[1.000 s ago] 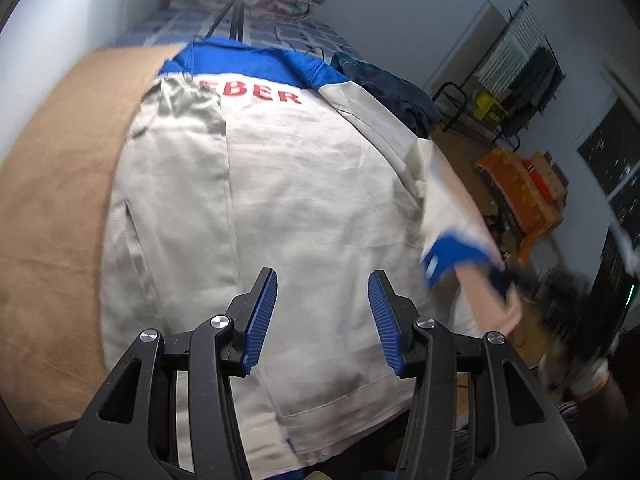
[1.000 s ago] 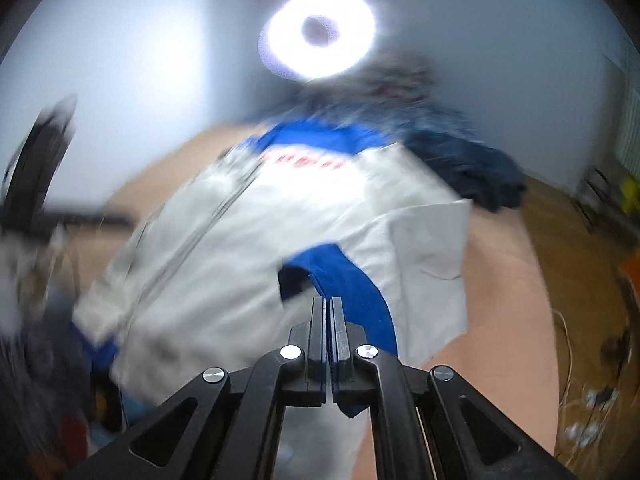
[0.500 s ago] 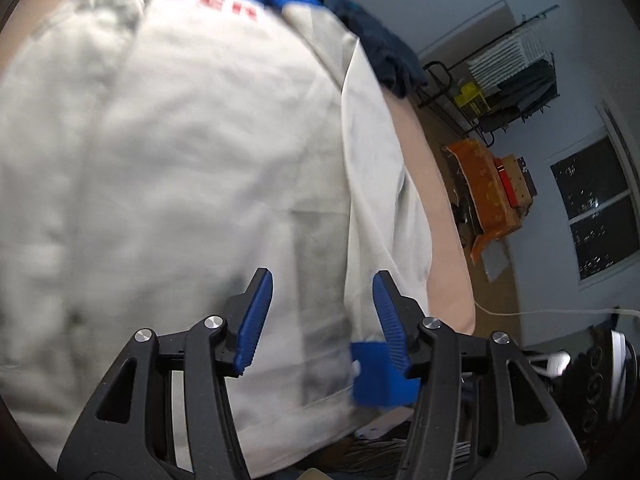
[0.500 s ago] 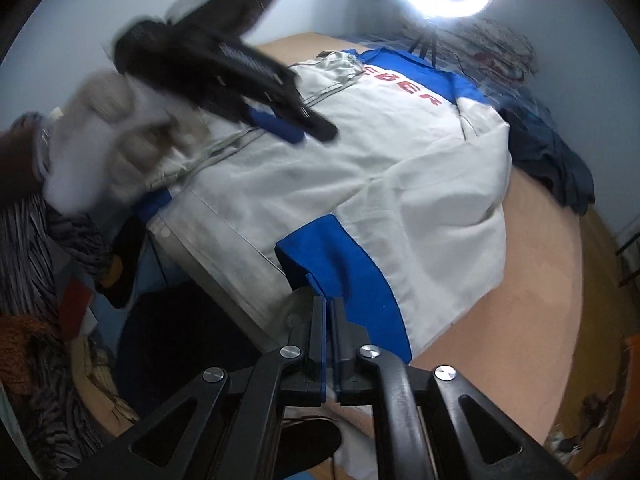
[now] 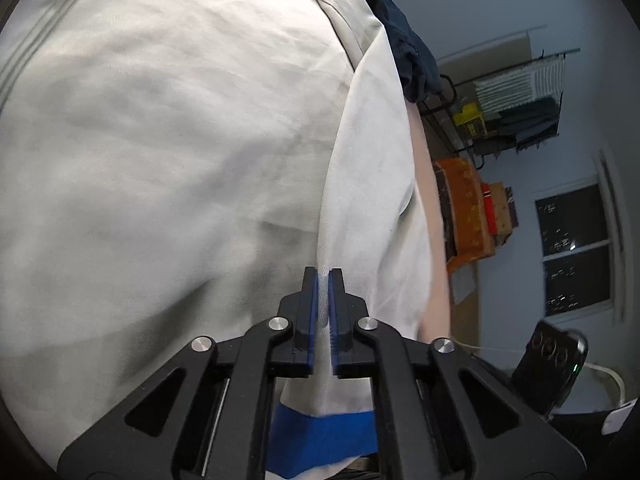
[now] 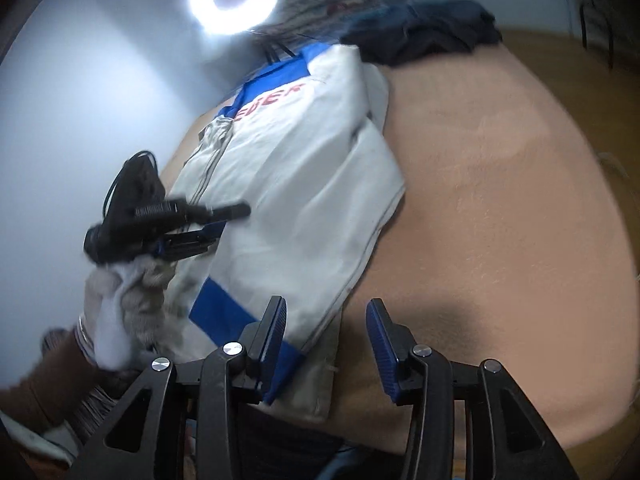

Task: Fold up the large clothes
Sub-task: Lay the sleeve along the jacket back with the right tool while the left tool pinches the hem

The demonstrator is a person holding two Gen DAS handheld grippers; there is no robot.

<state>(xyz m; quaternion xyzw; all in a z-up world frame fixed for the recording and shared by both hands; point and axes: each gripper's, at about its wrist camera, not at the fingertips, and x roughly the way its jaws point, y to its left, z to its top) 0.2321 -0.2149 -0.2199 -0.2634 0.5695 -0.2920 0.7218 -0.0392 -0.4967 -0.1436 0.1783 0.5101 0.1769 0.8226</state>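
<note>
While left tool (image 5: 324,276) pinches jacket (image 5: 168,152), sleeve (image 6: 320,216) folded

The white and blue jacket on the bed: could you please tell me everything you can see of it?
The jacket is off-white woven cloth with a blue yoke, red lettering and a blue cuff. It lies spread flat on the tan bed cover, one sleeve folded over the body. The left hand-held gripper is shut on that sleeve's edge; the right hand-held gripper is opening, its pads off the cloth. Dark clothing lies beside the collar end.
</note>
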